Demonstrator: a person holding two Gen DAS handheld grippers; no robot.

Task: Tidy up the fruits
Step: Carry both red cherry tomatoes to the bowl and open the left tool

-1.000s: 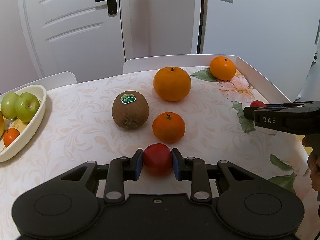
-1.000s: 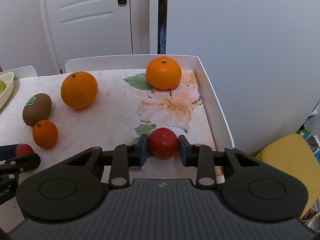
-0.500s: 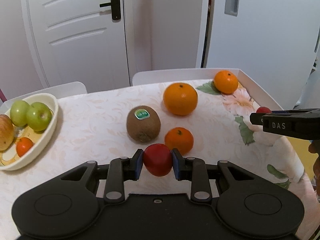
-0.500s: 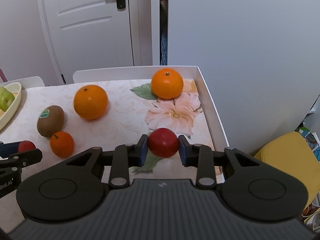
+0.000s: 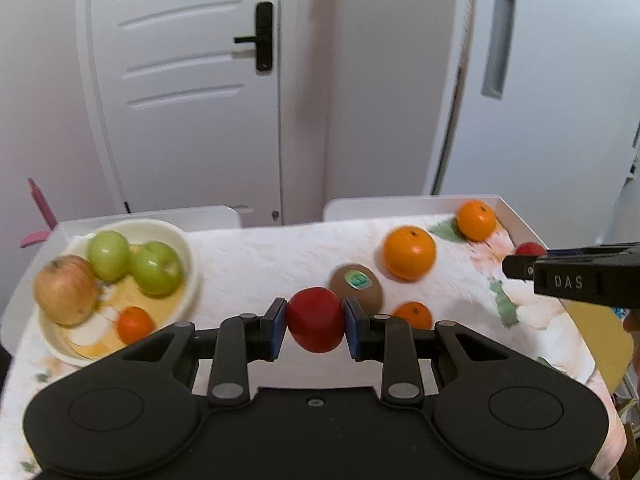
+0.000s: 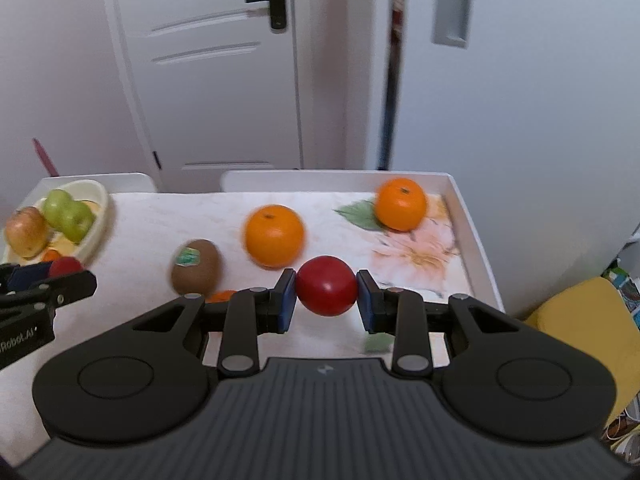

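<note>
Between the blue pads of the left gripper (image 5: 315, 322) sat a small red fruit (image 5: 316, 319), clamped from both sides and clear of the tablecloth (image 5: 280, 248); the right gripper (image 6: 326, 286) was likewise closed on a second red fruit (image 6: 326, 285), held just as firmly. Both pieces were therefore picked up but not yet delivered, so I judged the task to be mid-carry rather than near its end. Just past the left gripper's fingertips, partly hidden behind its right finger, lay a small mandarin (image 5: 414, 314), and just beyond the held fruit rested a kiwi (image 5: 356, 285) with a green sticker. Farther out and to the right of the fingers stood a large orange (image 5: 409, 253), and at the far right corner of the table another orange (image 5: 476, 220). All four were loose on the cloth and, by my reading, were what remained to be gathered. Ahead and to the left of the left gripper's fingers stood the cream bowl (image 5: 188, 280), which already held two green apples (image 5: 134, 262), a reddish-yellow apple (image 5: 64, 290) and a small orange fruit (image 5: 134, 323); that much of the sorting looked finished. The bowl seemed the likely home for the two red fruits, though nothing showed that for certain. Room was left in it toward its near rim. Motion blur softened the edges, so finer detail could not be told.
</note>
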